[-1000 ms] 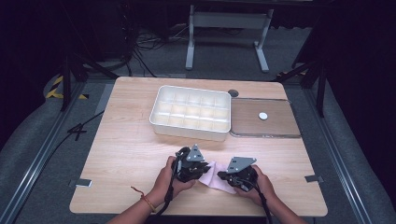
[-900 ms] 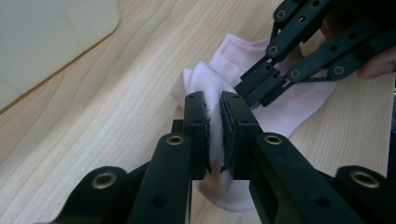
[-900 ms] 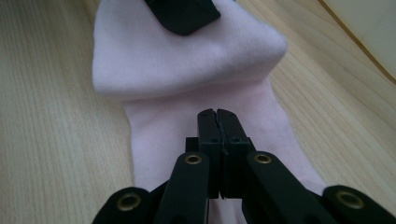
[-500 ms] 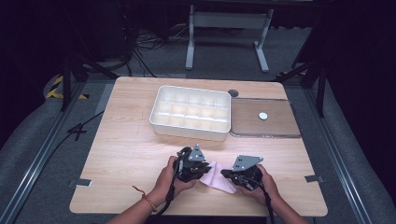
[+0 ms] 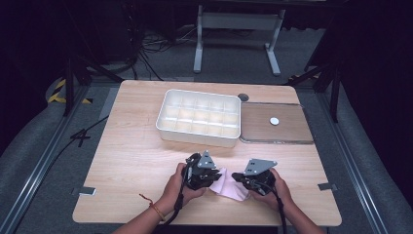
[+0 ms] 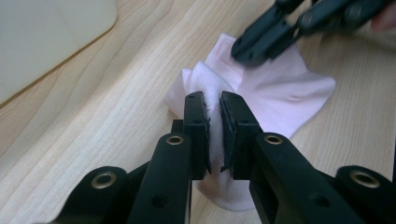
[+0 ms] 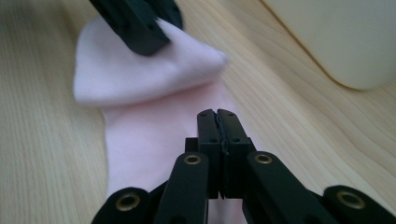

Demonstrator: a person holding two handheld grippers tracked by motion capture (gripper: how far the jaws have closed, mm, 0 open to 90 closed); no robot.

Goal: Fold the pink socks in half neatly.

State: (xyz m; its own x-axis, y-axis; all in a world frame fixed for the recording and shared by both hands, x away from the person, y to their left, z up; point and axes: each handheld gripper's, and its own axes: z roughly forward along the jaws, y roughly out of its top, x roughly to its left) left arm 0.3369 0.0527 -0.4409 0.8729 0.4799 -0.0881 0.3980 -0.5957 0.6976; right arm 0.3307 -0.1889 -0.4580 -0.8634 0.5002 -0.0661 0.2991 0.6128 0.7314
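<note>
The left gripper [image 6: 214,126] pinches a fold of the soft pink sock [image 6: 280,91] between its nearly closed jaws. The right gripper [image 7: 217,140], jaws pressed together, rests low over the sock's flat end; whether cloth is caught there I cannot tell.

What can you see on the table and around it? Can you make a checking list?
Surface: light wooden table, with a brown inset panel holding a small white disc.
Job's things: pale pink sock lying flat; white plastic compartment tray, looks empty.
Clutter: nothing seen.
Grippers: left gripper pinches a sock fold; right gripper is shut over the sock.
Cables: black cable trails from the left gripper.
Surroundings: dark floor, metal stand.
</note>
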